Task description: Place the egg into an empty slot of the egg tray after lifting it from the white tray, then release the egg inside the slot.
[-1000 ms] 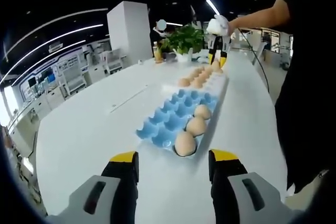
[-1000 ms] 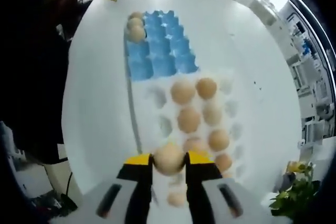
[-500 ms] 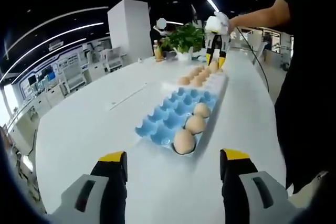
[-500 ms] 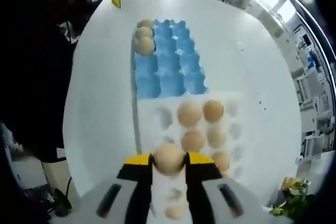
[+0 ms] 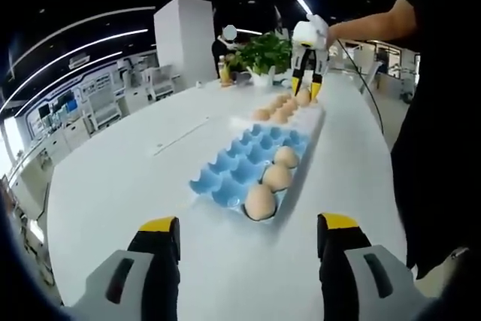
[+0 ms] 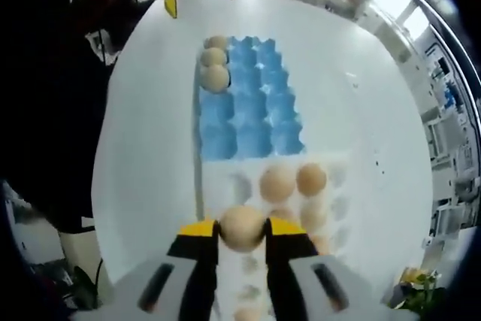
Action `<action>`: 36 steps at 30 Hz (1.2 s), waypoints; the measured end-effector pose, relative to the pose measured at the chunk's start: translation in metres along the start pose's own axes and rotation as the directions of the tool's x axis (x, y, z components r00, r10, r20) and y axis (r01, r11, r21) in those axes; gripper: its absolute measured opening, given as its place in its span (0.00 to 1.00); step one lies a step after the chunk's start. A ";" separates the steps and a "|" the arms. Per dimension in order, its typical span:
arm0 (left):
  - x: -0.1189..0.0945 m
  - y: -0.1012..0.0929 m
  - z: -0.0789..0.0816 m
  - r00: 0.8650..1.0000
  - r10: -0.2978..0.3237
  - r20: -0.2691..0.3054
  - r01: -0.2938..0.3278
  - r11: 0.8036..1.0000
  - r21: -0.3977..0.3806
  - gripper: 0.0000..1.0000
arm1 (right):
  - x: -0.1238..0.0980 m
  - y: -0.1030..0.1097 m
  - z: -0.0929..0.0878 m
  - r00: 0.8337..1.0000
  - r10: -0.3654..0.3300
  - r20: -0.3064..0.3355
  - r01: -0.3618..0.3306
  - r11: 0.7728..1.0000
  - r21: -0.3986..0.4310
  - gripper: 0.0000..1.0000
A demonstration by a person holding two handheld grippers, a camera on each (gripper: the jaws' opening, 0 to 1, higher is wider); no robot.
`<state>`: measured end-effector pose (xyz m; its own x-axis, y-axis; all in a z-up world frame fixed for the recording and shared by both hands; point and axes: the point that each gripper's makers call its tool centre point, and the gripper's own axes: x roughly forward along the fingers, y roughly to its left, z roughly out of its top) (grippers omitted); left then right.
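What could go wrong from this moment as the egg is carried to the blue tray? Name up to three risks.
1. The right gripper pinches the egg only at its sides, above the white tray, so it could slip or crack.
2. Three eggs already fill one edge row of the blue egg tray; a misjudged approach might knock them.
3. The open left gripper sits near that tray's end and could obstruct.

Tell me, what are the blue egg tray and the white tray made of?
The blue egg tray looks like matte moulded pulp or thin plastic; its cups have soft, dull edges. The white tray looks like smooth plastic or foam, faintly shiny. I can't tell for sure.
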<state>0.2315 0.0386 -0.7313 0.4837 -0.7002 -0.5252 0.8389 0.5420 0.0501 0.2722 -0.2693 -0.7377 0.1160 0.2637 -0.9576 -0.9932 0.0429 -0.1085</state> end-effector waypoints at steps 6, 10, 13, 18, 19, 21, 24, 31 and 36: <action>-0.003 0.001 0.002 1.000 0.004 0.008 -0.004 1.000 -0.001 0.74 | 0.007 -0.001 0.017 1.000 0.014 0.019 -0.014 1.000 -0.023 0.23; -0.004 0.003 0.002 1.000 0.008 0.009 -0.008 1.000 -0.005 0.73 | 0.013 0.001 0.028 0.999 0.025 0.028 -0.024 0.999 -0.040 0.23; -0.005 0.002 0.002 1.000 0.007 0.009 -0.007 1.000 -0.002 0.72 | 0.018 0.002 0.037 0.999 0.034 0.038 -0.032 0.998 -0.057 0.23; -0.005 0.003 0.002 1.000 0.010 0.009 -0.010 1.000 0.000 0.72 | 0.026 0.006 0.053 0.997 0.053 0.053 -0.048 0.995 -0.085 0.23; -0.005 0.004 0.003 1.000 0.012 0.011 -0.012 1.000 -0.001 0.72 | 0.027 0.006 0.056 0.997 0.055 0.059 -0.050 0.995 -0.088 0.23; -0.005 0.004 0.002 1.000 0.010 0.007 -0.010 1.000 0.000 0.71 | 0.029 0.008 0.060 0.996 0.063 0.066 -0.057 0.994 -0.092 0.23; -0.005 0.003 0.002 1.000 0.011 0.007 -0.011 1.000 0.000 0.70 | 0.032 0.010 0.064 0.995 0.070 0.068 -0.063 0.993 -0.102 0.23; -0.003 0.003 0.002 1.000 0.009 0.006 -0.009 1.000 0.000 0.70 | 0.041 0.017 0.086 0.991 0.099 0.094 -0.086 0.988 -0.131 0.23; -0.003 0.002 0.002 1.000 0.008 0.006 -0.008 1.000 0.000 0.68 | 0.049 0.021 0.102 0.986 0.120 0.112 -0.101 0.982 -0.157 0.23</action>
<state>0.2328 0.0408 -0.7276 0.4916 -0.6987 -0.5197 0.8352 0.5472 0.0544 0.2579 -0.1569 -0.7599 -0.0031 0.3733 -0.9277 -0.9894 -0.1356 -0.0513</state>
